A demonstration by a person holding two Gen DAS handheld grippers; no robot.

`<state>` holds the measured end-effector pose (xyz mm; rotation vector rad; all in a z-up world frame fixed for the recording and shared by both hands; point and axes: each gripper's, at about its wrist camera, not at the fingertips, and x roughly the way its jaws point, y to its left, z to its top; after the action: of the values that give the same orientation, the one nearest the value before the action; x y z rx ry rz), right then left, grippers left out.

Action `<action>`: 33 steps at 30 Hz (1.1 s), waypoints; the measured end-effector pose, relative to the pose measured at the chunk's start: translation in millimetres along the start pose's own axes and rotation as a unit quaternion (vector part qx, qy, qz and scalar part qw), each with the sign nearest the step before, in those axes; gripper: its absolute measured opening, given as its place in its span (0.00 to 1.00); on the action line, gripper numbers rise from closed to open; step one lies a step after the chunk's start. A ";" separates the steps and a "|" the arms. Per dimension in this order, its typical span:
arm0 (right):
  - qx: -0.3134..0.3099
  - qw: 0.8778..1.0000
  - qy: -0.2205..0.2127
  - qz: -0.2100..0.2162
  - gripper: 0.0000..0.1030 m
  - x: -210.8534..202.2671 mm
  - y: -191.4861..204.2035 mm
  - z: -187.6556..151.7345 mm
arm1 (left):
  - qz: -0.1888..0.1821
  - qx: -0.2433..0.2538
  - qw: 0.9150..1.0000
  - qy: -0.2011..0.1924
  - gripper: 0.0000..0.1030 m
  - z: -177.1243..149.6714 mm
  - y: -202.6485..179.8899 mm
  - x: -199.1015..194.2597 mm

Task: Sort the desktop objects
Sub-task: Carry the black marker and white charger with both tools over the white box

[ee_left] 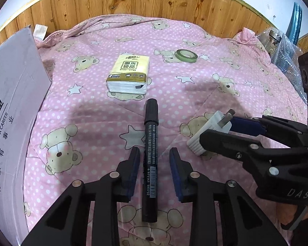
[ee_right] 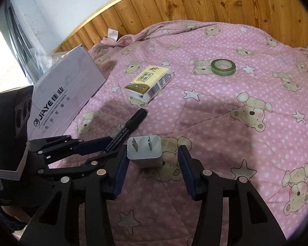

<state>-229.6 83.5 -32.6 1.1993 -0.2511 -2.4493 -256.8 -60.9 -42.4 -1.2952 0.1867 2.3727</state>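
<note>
**Both tongs spread wide over marker and plug adapter**

The left tongs stand apart, their blue-padded fingers on either side of a black marker pen without touching it. The marker is a slim plastic cylinder with a ribbed cap, white print and a barcode along its barrel, lying flat on the quilt.

The right tongs are also wide apart, flanking a white plug adapter; its left pad sits just beside the adapter's side, though contact cannot be told. The adapter is a rounded, smooth plastic block with two flat metal prongs and a ribbed end.

The quilt is soft, stitched pink fabric with white dots, stars and bears. Farther back lie a soft yellow-and-white tissue pack and a flat ring of green tape, well apart. A pale cardboard box with printed lettering stands at the left edge, against knotty wooden panelling.
</note>
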 end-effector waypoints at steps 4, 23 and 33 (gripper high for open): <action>-0.012 1.000 0.001 0.004 0.42 1.2 4.0 -0.9 | 0.009 0.016 1.000 0.001 0.27 -0.2 -3.9 0.7; -0.075 0.997 0.029 0.007 0.34 -9.2 50.0 -6.2 | 0.007 0.015 1.000 0.005 0.14 -24.9 1.9 -43.8; -0.090 0.995 0.032 -0.011 0.34 -31.5 64.4 -13.9 | 0.003 0.026 1.000 -0.005 0.14 -36.9 -3.7 -69.6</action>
<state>-183.6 39.0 2.6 1.2046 0.0014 -2.3881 -194.0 -90.4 -5.0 -1.2609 0.2477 2.3627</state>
